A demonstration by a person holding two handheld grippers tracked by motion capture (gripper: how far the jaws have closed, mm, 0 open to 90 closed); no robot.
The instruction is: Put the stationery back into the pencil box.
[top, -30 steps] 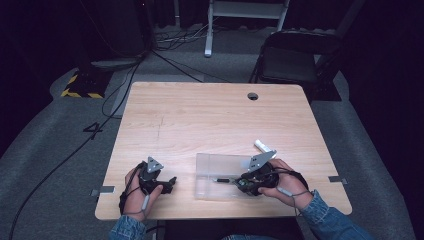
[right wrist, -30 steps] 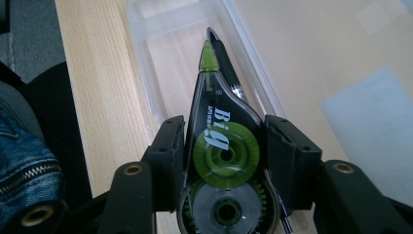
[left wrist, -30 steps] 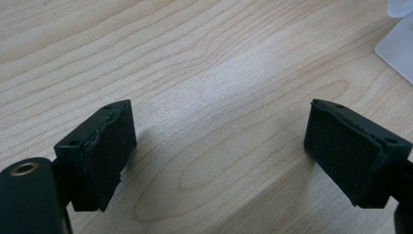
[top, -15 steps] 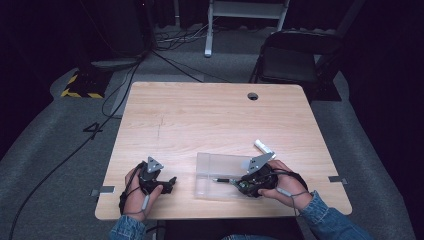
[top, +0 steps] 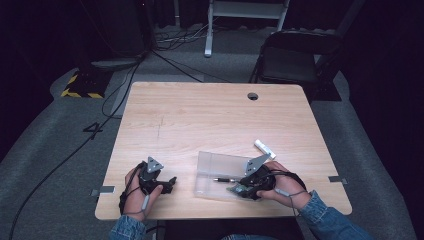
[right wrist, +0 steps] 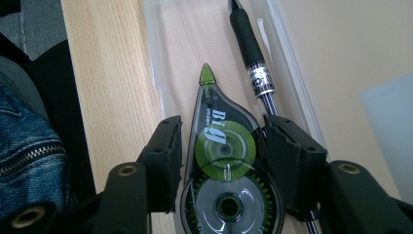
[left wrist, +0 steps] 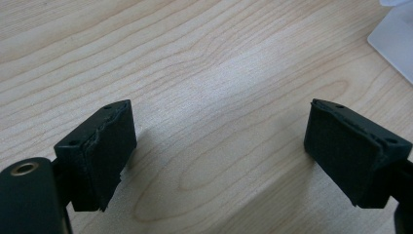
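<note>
A green and clear correction-tape dispenser [right wrist: 224, 146] lies in a clear plastic tray [right wrist: 160, 58] beside a black pen [right wrist: 253, 58]. My right gripper [right wrist: 221, 156] straddles the dispenser; its jaws have just been opening, and the pads stand right at the dispenser's sides with a thin gap on the left. In the high view, the right gripper [top: 236, 188] is at the near right corner of the tray [top: 215, 167]. My left gripper [top: 170, 182] rests near the table's front left, open over bare wood, with nothing between its jaws [left wrist: 219, 156].
A small white tube [top: 264, 148] lies on the wooden table [top: 200, 115] just beyond the tray. A corner of the tray [left wrist: 394, 39] shows in the left gripper view. A cable hole [top: 252, 96] sits at the far side. A black chair [top: 295, 60] stands behind the table.
Both hands have stayed where they were. No shift of the tray, pen or white tube is visible.
</note>
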